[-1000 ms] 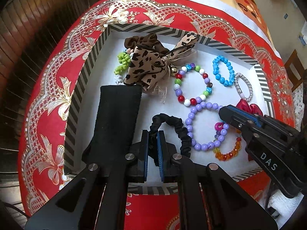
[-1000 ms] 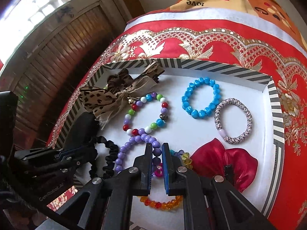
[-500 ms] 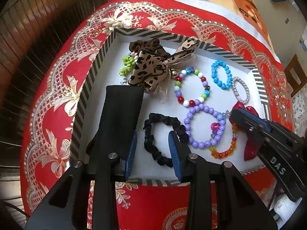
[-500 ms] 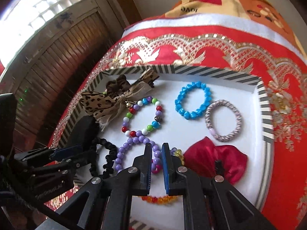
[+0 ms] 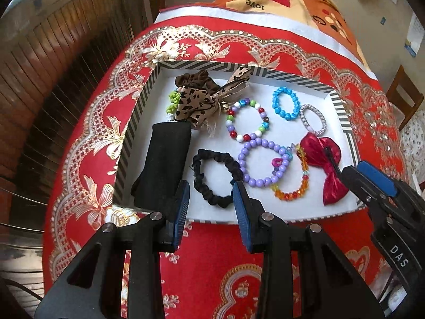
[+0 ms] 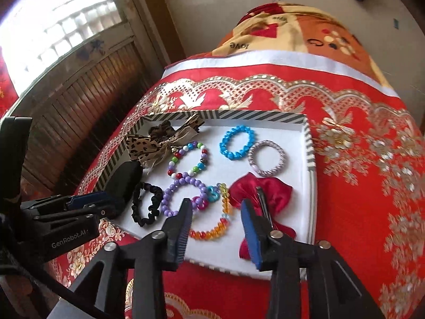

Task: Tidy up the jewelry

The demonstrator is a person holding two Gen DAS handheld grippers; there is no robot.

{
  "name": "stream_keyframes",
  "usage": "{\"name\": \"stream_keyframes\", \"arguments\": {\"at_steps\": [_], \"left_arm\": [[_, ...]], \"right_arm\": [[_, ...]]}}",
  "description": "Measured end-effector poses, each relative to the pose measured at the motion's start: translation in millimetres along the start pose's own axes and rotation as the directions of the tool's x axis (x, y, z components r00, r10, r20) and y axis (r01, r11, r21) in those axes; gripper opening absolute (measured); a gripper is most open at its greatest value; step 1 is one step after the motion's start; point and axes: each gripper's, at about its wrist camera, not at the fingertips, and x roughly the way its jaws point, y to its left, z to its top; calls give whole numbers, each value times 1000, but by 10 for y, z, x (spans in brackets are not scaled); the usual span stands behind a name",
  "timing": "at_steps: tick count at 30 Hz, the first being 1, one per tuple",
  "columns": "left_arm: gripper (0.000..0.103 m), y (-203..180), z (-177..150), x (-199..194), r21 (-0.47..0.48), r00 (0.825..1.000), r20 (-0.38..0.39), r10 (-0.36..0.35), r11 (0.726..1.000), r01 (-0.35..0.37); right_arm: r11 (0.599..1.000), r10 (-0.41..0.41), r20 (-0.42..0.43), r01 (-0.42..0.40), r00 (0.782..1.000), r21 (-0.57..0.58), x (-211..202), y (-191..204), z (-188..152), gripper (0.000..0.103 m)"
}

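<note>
A striped-rim tray (image 5: 289, 77) with a white floor holds the jewelry: a black scrunchie (image 5: 215, 179), a purple bead bracelet (image 5: 261, 163), an orange bead bracelet (image 5: 293, 190), a multicolour bead bracelet (image 5: 247, 123), a blue bracelet (image 5: 285, 103), a silver bangle (image 5: 313, 119), a red satin bow (image 5: 325, 164), a leopard bow (image 5: 202, 99) and a black pouch (image 5: 164, 164). My left gripper (image 5: 211, 199) is open and empty above the tray's near edge, by the black scrunchie. My right gripper (image 6: 216, 216) is open and empty above the orange bracelet (image 6: 212, 230) and red bow (image 6: 261, 191).
The tray (image 6: 309, 143) sits on a red and gold embroidered cloth (image 5: 93, 138) over a rounded surface. Dark wooden slatted panels (image 5: 53, 66) stand at the left. A patterned blanket (image 6: 305, 37) lies behind the tray. A wooden chair (image 5: 405, 98) stands at the far right.
Both grippers have opened and pulled back and up from the tray. The black scrunchie was let go by the left gripper and lies on the tray floor.
</note>
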Motion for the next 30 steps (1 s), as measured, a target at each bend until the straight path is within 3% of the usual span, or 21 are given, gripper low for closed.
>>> {"name": "stream_keyframes", "arguments": {"at_steps": [12,30], "left_arm": [[33,-133,-202,-364,41,997,79,15,999,-19],[33,-147,-421,-707,43,990,141,5,999,-11]], "right_arm": [[997,-70,59,69,996,19,-389,28,-219,40],[996,-87,105,85,991,31,-771,183,-361,42]]}}
